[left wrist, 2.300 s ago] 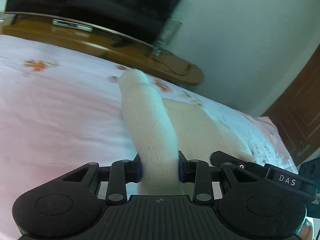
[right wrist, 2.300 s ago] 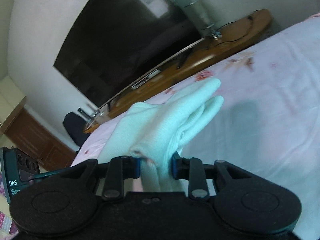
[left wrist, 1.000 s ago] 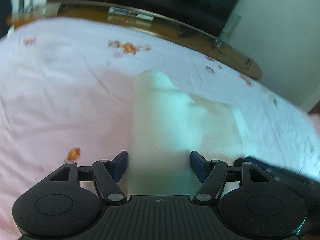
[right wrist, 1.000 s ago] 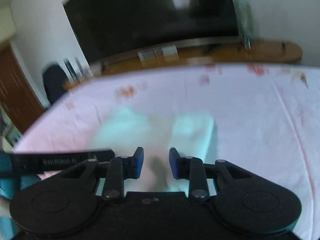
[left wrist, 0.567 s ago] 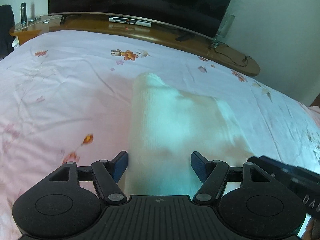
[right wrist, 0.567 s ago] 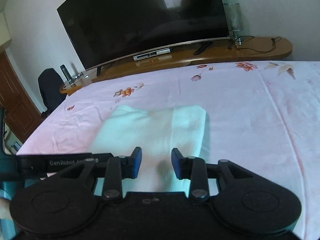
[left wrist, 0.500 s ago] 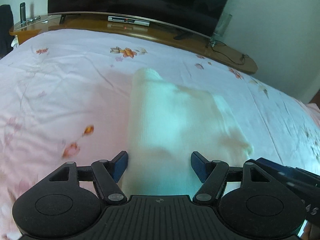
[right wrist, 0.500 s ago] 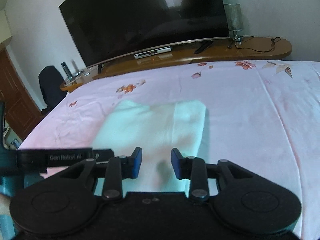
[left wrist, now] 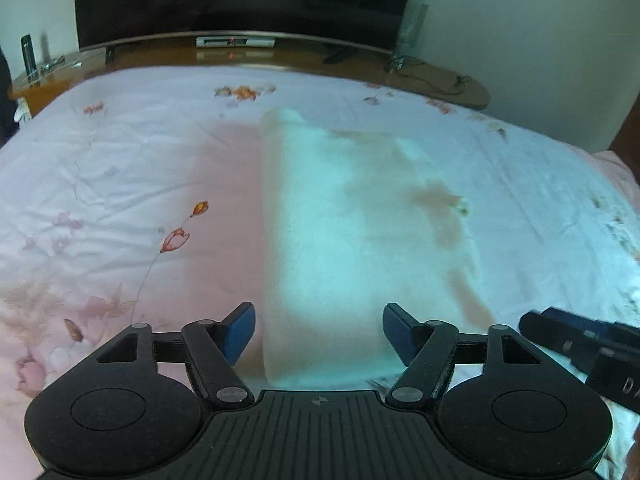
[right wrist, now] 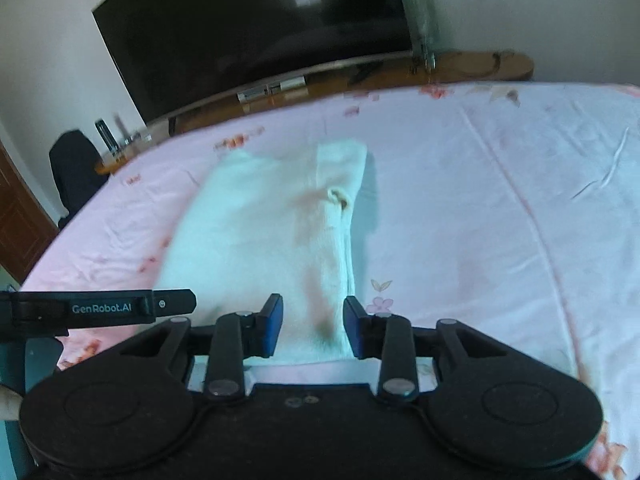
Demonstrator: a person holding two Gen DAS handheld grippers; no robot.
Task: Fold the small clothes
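Observation:
A small white knit garment (left wrist: 340, 220) lies folded flat on the pink floral bedsheet (left wrist: 120, 184). It also shows in the right wrist view (right wrist: 264, 232). My left gripper (left wrist: 319, 334) is open, its jaws wide apart above the garment's near left edge, holding nothing. My right gripper (right wrist: 313, 326) is open with a narrower gap over the garment's near right edge, holding nothing. The right gripper's body (left wrist: 588, 344) shows at the lower right of the left wrist view; the left gripper's body (right wrist: 100, 307) shows at the left of the right wrist view.
A wooden TV bench (left wrist: 240, 54) with a large dark television (left wrist: 240, 0) runs along the far side of the bed. A dark chair (right wrist: 74, 168) stands at the far left. A glass (right wrist: 424, 32) stands on the bench.
Both grippers let go of the garment, which now lies flat on the bed. Both have since pulled back and risen slightly; the left jaws opened wide.

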